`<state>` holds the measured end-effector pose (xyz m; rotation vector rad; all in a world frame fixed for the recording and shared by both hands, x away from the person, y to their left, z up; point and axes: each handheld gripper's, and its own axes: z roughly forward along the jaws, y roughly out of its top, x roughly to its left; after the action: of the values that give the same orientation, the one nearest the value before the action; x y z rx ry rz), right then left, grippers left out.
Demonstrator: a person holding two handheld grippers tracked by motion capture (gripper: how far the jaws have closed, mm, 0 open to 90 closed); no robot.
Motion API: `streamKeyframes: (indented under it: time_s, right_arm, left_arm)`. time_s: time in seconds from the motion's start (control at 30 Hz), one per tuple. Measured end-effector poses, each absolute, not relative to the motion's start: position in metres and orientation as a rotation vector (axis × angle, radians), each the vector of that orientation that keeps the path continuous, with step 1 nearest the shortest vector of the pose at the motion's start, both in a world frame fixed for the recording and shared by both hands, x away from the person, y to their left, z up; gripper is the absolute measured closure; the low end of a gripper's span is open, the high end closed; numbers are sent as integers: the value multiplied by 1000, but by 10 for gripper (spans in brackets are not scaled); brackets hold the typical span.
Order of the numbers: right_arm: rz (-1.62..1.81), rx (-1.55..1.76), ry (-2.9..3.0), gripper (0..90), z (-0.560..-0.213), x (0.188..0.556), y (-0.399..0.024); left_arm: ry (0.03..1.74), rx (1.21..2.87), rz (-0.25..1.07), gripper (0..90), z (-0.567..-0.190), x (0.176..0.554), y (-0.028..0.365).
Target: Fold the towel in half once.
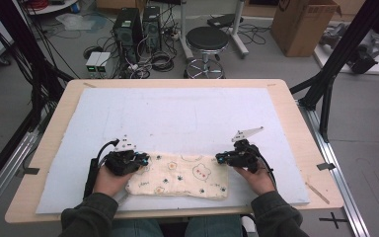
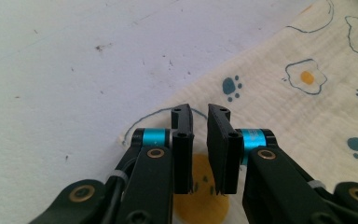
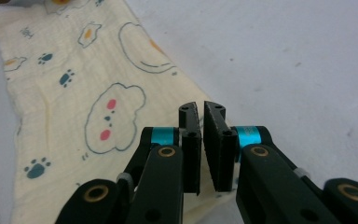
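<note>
Cream printed cloth (image 1: 177, 176) lies folded flat near the front of the white mat (image 1: 187, 118), left gripper (image 2: 200, 140) and right gripper (image 3: 202, 140) each hovering over an end with jaws slightly parted, gripping nothing, apparently releasing it after the fold.

A pale wooden surface (image 1: 296, 123) is covered by a white mat (image 1: 177, 118). Beyond it, a grey floor (image 1: 365, 128) is seen, strewn with black cables (image 1: 150, 61). A round black stool (image 1: 207, 39) on a chrome base is placed near two dark computer towers (image 1: 137, 27). A small white box (image 1: 97, 62) sits to their left. An open cardboard box (image 1: 303, 24) is set at the right, beside a black frame strut (image 1: 348, 47).
</note>
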<state>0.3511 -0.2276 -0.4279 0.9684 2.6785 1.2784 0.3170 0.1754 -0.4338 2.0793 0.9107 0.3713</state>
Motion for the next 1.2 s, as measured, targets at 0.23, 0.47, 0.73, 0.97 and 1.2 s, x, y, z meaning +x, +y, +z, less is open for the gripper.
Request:
streamKeyframes:
  time_s: [0.23,0.47,0.73,0.97,1.2]
  right_arm:
    - [1201,966,2717,846,-436,349,-227]
    - [1180,976,2702,849,-438,349,-234]
    - [1198,986,2677,851,-439,348,-245]
    - [1207,945,2660,802,-439,345,-242]
    - [1309,920,2587,722,-428,340,-241]
  left_arm:
    - [951,2097,382,814,-440,317,183]
    - [944,2101,389,822,-441,317,184]
    - [938,2096,402,824,-442,315,184]
    - [907,2097,409,807,-442,313,185]
    - [870,2045,377,719,-433,305,191]
